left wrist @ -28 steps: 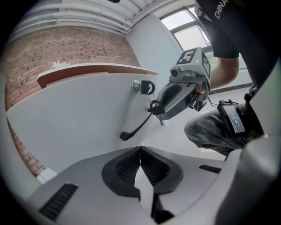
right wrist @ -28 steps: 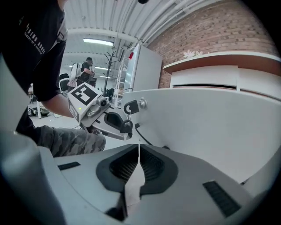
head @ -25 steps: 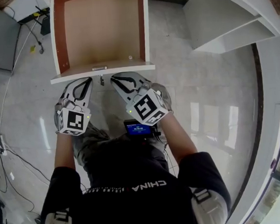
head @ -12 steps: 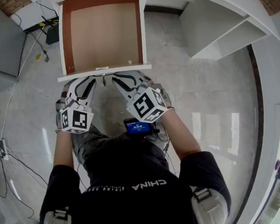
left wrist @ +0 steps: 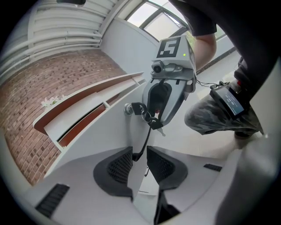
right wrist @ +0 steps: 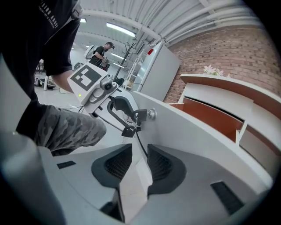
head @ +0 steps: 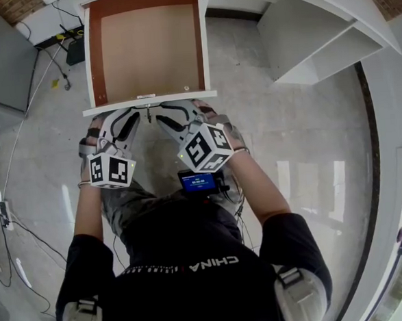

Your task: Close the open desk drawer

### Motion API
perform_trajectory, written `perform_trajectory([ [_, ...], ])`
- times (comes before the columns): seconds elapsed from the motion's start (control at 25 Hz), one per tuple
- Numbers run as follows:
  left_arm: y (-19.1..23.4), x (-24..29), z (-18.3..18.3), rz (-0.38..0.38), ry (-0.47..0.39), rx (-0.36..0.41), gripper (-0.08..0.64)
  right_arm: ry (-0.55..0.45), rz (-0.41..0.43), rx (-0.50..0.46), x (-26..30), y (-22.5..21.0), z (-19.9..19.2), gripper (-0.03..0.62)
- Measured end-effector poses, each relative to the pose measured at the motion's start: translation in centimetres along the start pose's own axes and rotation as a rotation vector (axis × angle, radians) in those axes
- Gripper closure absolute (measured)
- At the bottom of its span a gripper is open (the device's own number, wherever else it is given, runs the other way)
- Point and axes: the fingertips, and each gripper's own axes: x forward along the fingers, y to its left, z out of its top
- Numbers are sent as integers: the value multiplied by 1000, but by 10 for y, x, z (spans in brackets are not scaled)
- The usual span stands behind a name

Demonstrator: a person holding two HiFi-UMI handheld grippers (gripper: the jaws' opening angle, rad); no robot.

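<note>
The left gripper [head: 124, 115] and right gripper [head: 175, 111] have edged up to the front of the pulled-out white drawer with a brown wooden bottom [head: 149, 53]. Each has its fingers slightly apart, and they flank the drawer's keyed metal lock [left wrist: 128, 108].

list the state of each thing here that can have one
drawer: pulled out, empty
key: inserted in the drawer front, a second one hanging from it
left gripper: jaws narrowly apart, holding nothing
right gripper: jaws narrowly apart, holding nothing
</note>
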Motion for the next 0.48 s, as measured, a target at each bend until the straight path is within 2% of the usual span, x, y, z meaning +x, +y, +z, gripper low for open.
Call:
perform_trajectory([
  [0.24,8,-6,13,-7,-27,-24,459,1,-7,-53,-8,-7,13,488],
  [0.48,23,-9,22,-14,-49,-21,459,-17,-24,-27,-12,-23,24,488],
])
